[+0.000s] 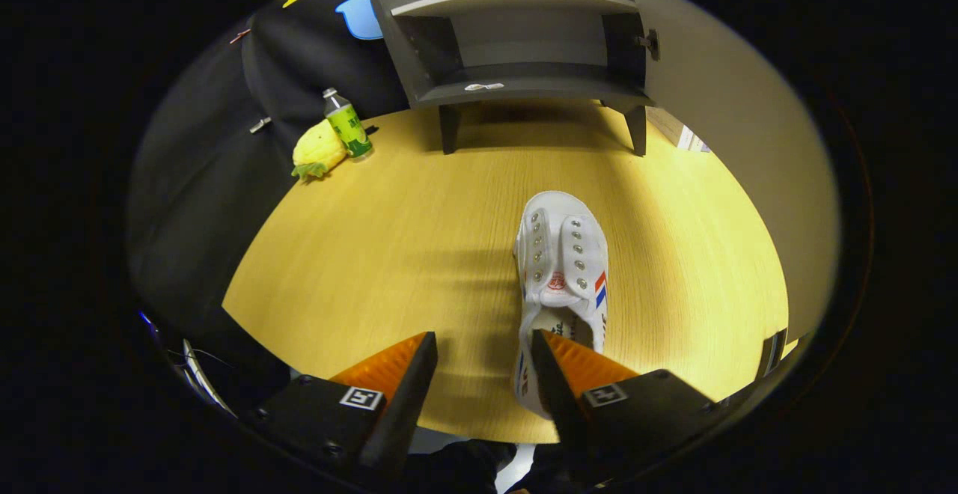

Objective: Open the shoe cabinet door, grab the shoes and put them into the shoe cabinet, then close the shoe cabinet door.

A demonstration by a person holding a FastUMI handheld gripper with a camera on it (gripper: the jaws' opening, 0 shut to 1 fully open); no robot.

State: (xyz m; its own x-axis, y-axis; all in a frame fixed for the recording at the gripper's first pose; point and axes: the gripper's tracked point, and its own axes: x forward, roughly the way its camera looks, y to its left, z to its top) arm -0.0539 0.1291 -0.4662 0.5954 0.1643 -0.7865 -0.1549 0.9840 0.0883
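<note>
I hold the gripper [483,344] with its fingers apart, gripping nothing; the white shoe [563,269] lies on the wooden table [389,254], its heel behind the right finger. Far ahead the shoe cabinet [524,37] stands with its door [737,127] open to the right, and a bottle [348,124] and a yellow toy [318,150] sit far left.

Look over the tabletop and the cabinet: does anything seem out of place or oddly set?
Two things. A plush pineapple and a green-labelled bottle sit by the booth wall, unrelated to shoes. The white shoe lies on the table, its heel beside the open gripper's right finger, while the shoe cabinet stands open.
</note>
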